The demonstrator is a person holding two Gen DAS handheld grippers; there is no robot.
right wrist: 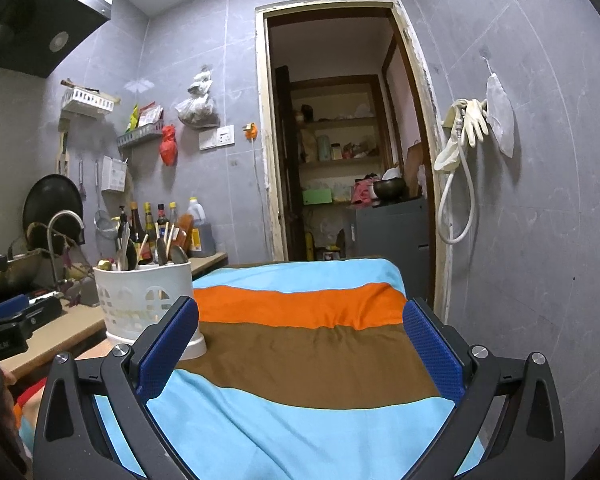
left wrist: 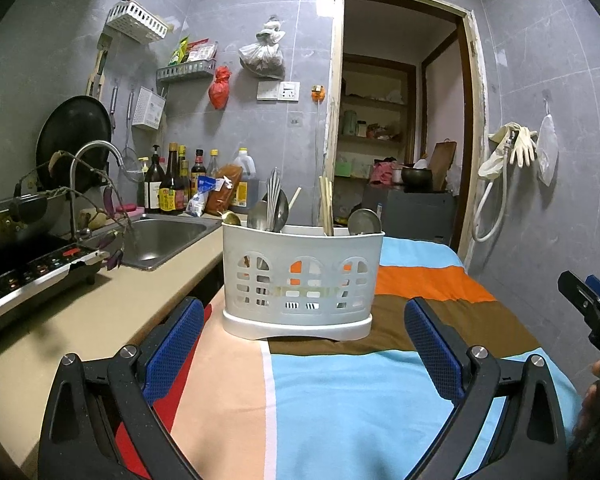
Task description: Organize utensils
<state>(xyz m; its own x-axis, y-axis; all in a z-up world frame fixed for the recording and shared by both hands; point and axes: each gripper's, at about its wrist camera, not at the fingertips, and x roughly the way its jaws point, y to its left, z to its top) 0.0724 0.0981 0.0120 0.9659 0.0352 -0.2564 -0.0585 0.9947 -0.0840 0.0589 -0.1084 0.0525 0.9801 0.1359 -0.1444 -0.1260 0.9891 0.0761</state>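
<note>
You held both grippers empty above the cloth [left wrist: 340, 400]. The left gripper [left wrist: 304, 344] had its blue pads [left wrist: 176, 344] wide apart, and the caddy [left wrist: 302, 280] stood straight ahead of it, near but not between the pads. The right gripper [right wrist: 300, 352] was also wide apart and pointed at bare cloth, with the caddy just behind its left pad in that view.

The caddy stood upright on the striped cloth, close to the edge beside the counter [left wrist: 100, 320]. The utensils were already inside: spoons [left wrist: 268, 208] in the left part, chopsticks [left wrist: 326, 204] in the middle, one more spoon [left wrist: 364, 222] at the right. I saw no loose utensil on the cloth, so the task seemed almost finished or not yet started; I could not tell which.

The risks from here, in my judgement:
- The cloth looked soft and wrinkled, so a push on the caddy could tip it.
- The caddy was light plastic with tall handles above the rim; catching a handle with a pad could pull it over toward the counter gap.
- The two grippers were near each other on the right side, so they could collide.
</note>
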